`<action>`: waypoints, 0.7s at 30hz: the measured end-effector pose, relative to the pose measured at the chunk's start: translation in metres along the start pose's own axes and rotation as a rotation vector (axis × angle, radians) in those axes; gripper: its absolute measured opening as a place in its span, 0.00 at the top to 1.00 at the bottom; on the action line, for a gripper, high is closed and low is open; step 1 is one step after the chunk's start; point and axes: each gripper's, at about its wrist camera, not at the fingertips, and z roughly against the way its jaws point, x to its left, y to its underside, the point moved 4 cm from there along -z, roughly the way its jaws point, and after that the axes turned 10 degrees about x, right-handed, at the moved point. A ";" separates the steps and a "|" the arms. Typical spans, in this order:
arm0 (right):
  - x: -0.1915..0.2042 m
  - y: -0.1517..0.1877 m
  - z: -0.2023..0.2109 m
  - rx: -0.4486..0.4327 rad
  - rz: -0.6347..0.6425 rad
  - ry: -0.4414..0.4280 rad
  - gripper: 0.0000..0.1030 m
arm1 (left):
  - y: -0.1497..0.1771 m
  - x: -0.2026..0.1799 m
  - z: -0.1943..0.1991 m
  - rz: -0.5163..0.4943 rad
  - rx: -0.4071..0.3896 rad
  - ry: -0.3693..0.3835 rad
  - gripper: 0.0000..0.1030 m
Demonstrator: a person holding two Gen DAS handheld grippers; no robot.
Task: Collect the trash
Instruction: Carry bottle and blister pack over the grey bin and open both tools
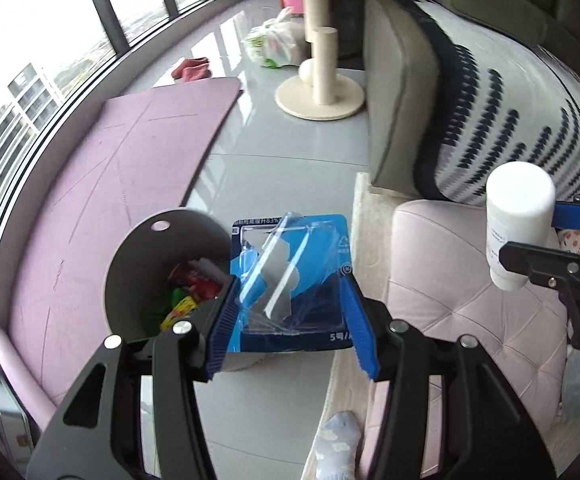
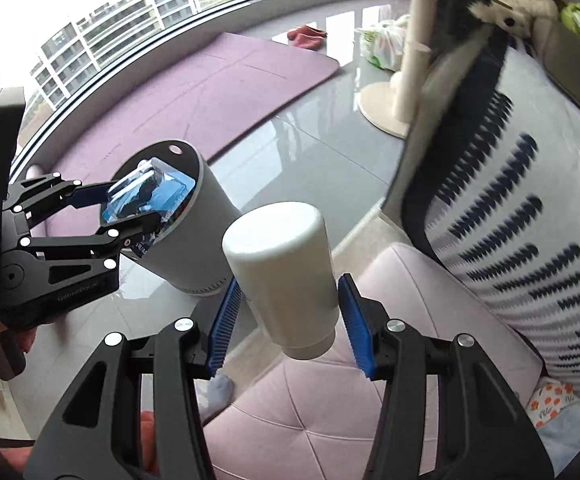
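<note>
My left gripper (image 1: 290, 320) is shut on a blue and clear plastic blister pack (image 1: 290, 276) and holds it at the mouth of a grey round trash bin (image 1: 137, 264) with colourful wrappers (image 1: 189, 292) inside. In the right wrist view the left gripper (image 2: 129, 208) holds the pack (image 2: 145, 196) over the bin's opening (image 2: 205, 240). My right gripper (image 2: 290, 316) is shut on a white plastic bottle (image 2: 285, 272), held bottom-forward above a pink cushion (image 2: 330, 420). The bottle (image 1: 518, 224) and the right gripper (image 1: 546, 240) show at the right of the left wrist view.
A purple yoga mat (image 1: 121, 184) lies by the windows. A cream cat tree (image 1: 322, 80), a plastic bag (image 1: 273, 44) and red slippers (image 1: 191, 70) stand on the grey floor. A striped blanket (image 1: 510, 120) covers the sofa. A socked foot (image 1: 338, 448) is near the bottom.
</note>
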 end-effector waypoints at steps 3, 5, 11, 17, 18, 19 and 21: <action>0.046 -0.042 0.000 -0.022 0.072 -0.047 0.54 | 0.006 0.047 0.012 0.088 0.007 -0.033 0.50; 0.076 -0.067 -0.001 -0.035 0.121 -0.072 0.53 | 0.008 0.077 0.020 0.125 0.005 -0.056 0.50; 0.139 -0.128 -0.012 -0.053 0.198 -0.121 0.52 | 0.017 0.134 0.038 0.208 -0.001 -0.099 0.50; 0.164 -0.150 -0.019 -0.056 0.241 -0.115 0.42 | 0.021 0.162 0.042 0.272 -0.004 -0.109 0.50; 0.165 -0.148 -0.019 -0.049 0.242 -0.114 0.42 | 0.021 0.163 0.042 0.278 -0.006 -0.108 0.50; 0.165 -0.148 -0.021 -0.042 0.242 -0.113 0.42 | 0.020 0.164 0.041 0.283 -0.007 -0.106 0.50; 0.166 -0.143 -0.019 -0.030 0.243 -0.106 0.42 | 0.018 0.163 0.038 0.289 -0.010 -0.104 0.50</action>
